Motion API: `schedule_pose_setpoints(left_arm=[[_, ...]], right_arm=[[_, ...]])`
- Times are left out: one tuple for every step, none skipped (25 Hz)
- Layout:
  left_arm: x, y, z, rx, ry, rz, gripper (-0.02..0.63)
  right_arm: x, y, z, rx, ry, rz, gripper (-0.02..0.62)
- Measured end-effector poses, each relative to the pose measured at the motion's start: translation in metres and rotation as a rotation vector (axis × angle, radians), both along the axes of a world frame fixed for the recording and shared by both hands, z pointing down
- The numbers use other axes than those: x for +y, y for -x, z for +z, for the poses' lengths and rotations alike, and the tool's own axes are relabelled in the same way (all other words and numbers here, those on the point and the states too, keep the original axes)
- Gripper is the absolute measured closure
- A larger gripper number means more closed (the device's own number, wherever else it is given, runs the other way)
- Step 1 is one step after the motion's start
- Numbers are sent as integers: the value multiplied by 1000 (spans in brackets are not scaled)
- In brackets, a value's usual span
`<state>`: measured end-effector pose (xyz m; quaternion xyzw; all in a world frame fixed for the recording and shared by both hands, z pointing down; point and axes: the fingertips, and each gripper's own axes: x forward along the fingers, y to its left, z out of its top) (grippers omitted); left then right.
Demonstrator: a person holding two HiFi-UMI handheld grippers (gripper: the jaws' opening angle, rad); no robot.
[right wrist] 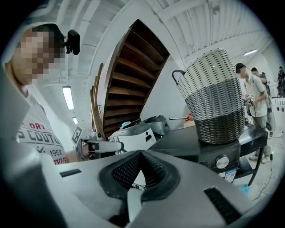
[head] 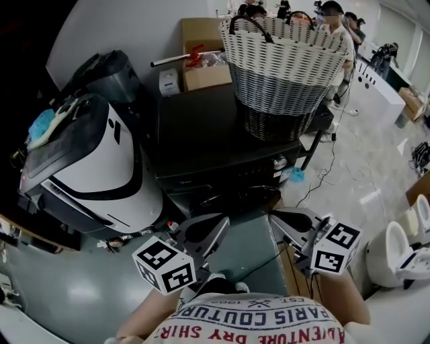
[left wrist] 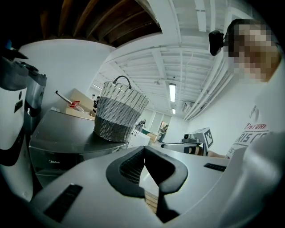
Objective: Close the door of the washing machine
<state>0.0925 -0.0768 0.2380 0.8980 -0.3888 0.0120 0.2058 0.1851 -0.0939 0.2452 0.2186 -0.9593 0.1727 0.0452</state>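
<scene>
The black washing machine [head: 201,134] stands in front of me with a woven white-and-grey basket [head: 285,64] on its top. Its dark round door [head: 235,197] shows below the control panel, seen steeply from above; I cannot tell how far it stands open. My left gripper [head: 222,222] and right gripper [head: 275,218] hover side by side just in front of the door, both shut and holding nothing. In the left gripper view the left gripper [left wrist: 144,150] points past the machine [left wrist: 58,133] and basket [left wrist: 118,111]. The right gripper [right wrist: 141,152] faces the machine's knob [right wrist: 221,161].
A white-and-black appliance [head: 94,161] stands close on the machine's left. A cardboard box [head: 201,50] sits behind it. People [head: 332,20] stand at the back right. Cables [head: 329,168] trail on the floor at right, near a white fixture [head: 396,255].
</scene>
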Motion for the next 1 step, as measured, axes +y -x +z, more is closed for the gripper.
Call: schedule_pose_setpoints(left_arm=[[0,-1,0,0,1,3,581]], right_arm=[[-1,0,1,0,2,1,574]])
